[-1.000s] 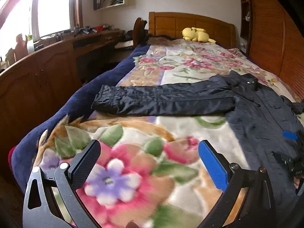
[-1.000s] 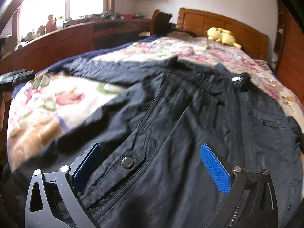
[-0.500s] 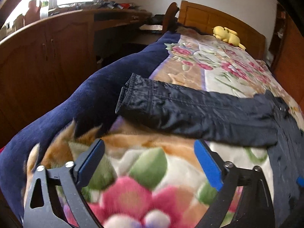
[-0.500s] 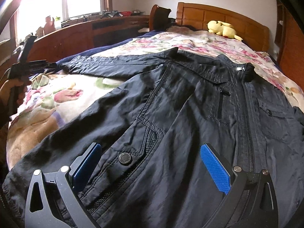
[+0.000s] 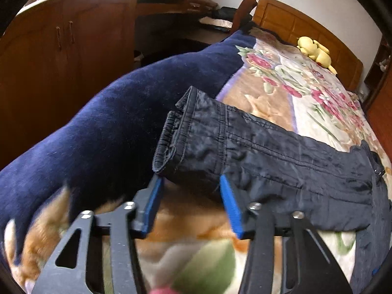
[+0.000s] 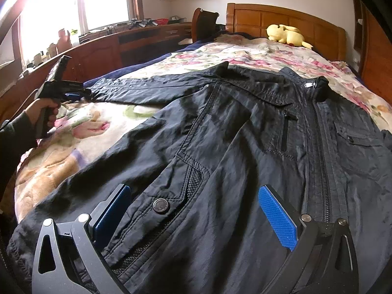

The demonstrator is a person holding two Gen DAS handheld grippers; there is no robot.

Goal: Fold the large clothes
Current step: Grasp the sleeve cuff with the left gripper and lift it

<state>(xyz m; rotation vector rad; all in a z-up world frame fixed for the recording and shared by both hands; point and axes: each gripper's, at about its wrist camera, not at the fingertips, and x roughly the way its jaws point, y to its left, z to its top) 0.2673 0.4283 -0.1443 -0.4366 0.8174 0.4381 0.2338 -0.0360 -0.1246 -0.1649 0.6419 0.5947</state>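
At the sleeve cuff (image 5: 181,144), your left gripper (image 5: 189,191) has just been closing its jaws, and the lower edge of the cuff sits right between the blue pads (image 5: 154,198), though honestly I can't tell from the blurry left wrist view whether they're actually pinching fabric yet or just bracketing it. Your right gripper (image 6: 193,215) is parked over the lower front of the black jacket (image 6: 245,147) with its jaws spread wide, nothing clamped, just hovering near the snap button (image 6: 161,205) by the pocket. Working outward, the jacket's lying front-up and zipped on the floral blanket (image 6: 61,161), one sleeve stretched straight out toward the bed's edge where the dark blue cover (image 5: 98,127) drapes down, collar pointing at the headboard (image 6: 281,22) and the yellow plush toy (image 6: 286,34). So as far as progress goes, I'd say you're basically at square one: garment's spread flat, no fold in it anywhere I can see. Still left, by my guess: bring this sleeve in across the chest, do the other sleeve (barely visible at the right side), then fold the body up. The cuff grab looks like the opening move.
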